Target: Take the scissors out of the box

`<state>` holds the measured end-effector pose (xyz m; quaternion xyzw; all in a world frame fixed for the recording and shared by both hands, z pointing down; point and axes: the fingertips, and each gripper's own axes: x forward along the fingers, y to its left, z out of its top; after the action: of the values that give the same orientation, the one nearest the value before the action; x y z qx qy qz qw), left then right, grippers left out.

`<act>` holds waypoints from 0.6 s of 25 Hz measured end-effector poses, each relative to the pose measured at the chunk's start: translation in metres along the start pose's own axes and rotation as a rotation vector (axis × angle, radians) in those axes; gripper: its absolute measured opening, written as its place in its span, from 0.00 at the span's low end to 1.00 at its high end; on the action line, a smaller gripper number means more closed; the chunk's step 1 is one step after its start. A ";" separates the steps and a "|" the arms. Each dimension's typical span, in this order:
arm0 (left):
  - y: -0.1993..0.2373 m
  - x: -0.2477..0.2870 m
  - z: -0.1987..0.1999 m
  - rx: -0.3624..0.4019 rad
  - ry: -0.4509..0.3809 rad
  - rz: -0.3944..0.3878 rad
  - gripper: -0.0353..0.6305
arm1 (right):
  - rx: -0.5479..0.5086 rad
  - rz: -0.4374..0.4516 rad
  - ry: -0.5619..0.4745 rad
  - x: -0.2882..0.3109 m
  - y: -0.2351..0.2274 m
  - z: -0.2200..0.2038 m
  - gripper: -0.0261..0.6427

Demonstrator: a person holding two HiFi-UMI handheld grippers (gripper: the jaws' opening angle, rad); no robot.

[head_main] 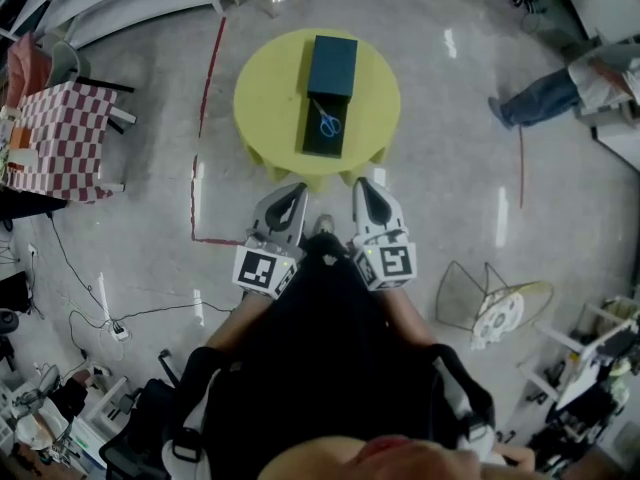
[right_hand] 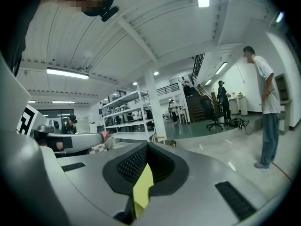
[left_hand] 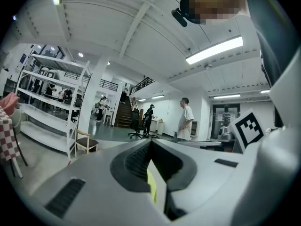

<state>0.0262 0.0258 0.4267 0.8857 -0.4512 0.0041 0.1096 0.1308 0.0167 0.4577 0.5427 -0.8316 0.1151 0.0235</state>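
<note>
Short of table (head_main: 262, 98) edge, left hand-held gripper (head_main: 292, 194) and right hand-held gripper (head_main: 365, 190) closed, seemingly empty

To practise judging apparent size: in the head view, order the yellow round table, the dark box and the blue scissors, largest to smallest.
1. yellow round table
2. dark box
3. blue scissors
All sit together, so nearness to the camera barely matters.

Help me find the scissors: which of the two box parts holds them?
The black part nearer the person; blue scissors lie on it, the teal part shows none.
</note>
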 end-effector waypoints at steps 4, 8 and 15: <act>0.013 0.020 -0.001 -0.014 0.016 -0.004 0.03 | 0.012 -0.004 0.033 0.024 -0.010 -0.006 0.04; 0.039 0.043 -0.004 -0.016 0.016 -0.014 0.03 | -0.002 -0.007 0.066 0.058 -0.016 -0.018 0.03; 0.081 0.095 0.002 -0.028 0.020 -0.059 0.03 | -0.005 -0.049 0.126 0.120 -0.038 -0.037 0.04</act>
<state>0.0172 -0.0962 0.4504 0.8969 -0.4239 0.0034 0.1262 0.1135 -0.0978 0.5194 0.5544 -0.8154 0.1465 0.0798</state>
